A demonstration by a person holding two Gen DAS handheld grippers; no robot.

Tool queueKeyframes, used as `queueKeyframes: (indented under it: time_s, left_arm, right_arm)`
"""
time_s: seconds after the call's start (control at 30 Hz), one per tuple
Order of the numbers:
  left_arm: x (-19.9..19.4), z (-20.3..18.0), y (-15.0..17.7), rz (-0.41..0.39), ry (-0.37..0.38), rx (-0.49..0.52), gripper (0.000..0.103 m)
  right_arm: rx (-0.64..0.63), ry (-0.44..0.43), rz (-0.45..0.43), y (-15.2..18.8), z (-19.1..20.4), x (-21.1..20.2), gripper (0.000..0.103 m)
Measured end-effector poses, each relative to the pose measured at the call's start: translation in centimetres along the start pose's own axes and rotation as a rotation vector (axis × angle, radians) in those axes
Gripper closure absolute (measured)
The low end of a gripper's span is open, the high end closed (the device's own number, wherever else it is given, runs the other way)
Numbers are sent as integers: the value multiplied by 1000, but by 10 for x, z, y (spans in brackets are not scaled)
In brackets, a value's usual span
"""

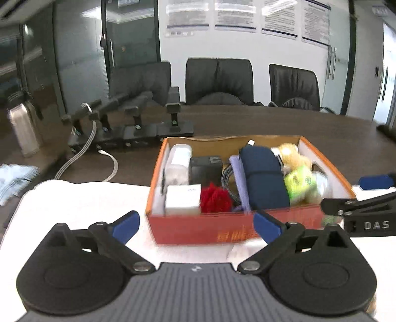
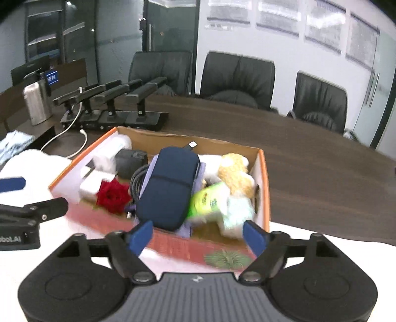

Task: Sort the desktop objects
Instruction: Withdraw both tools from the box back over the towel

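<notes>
Just ahead of both grippers, orange cardboard box [image 1: 230, 226] crammed with objects, left gripper [image 1: 195, 226] spread, right gripper [image 2: 198, 235] spread, both empty.

An orange-rimmed red cardboard box [image 1: 230, 226] is seen, printed with a green motif. Inside are a navy pouch [image 1: 263, 178], a red flower [image 2: 112, 195], and a lime-green packet [image 2: 208, 200].

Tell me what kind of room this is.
Most likely an office meeting room: black leather chairs line a long dark table, framed notices hang on the wall, and glass doors stand at the left.
</notes>
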State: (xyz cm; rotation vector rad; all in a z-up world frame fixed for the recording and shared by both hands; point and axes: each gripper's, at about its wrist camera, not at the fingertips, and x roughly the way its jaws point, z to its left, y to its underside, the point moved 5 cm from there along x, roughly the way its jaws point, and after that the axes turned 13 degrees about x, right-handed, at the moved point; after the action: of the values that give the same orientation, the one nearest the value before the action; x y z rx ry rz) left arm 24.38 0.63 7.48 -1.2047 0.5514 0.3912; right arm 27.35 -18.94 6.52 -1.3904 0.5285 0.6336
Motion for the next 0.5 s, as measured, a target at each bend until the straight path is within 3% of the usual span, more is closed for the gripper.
queueKeyframes:
  time_s: [0.13, 0.27, 0.5]
  left_arm:
    - [-40, -22, 30, -55, -29, 52, 0]
    - [-67, -37, 63, -67, 20, 16, 0]
    - [-105, -60, 125, -72, 53, -11, 0]
  right_arm:
    - [-53, -20, -65, 45, 0, -40, 21]
    - [-37, -77, -99, 88, -3, -76, 21]
    - [-1, -127, -83, 154, -7, -109, 19]
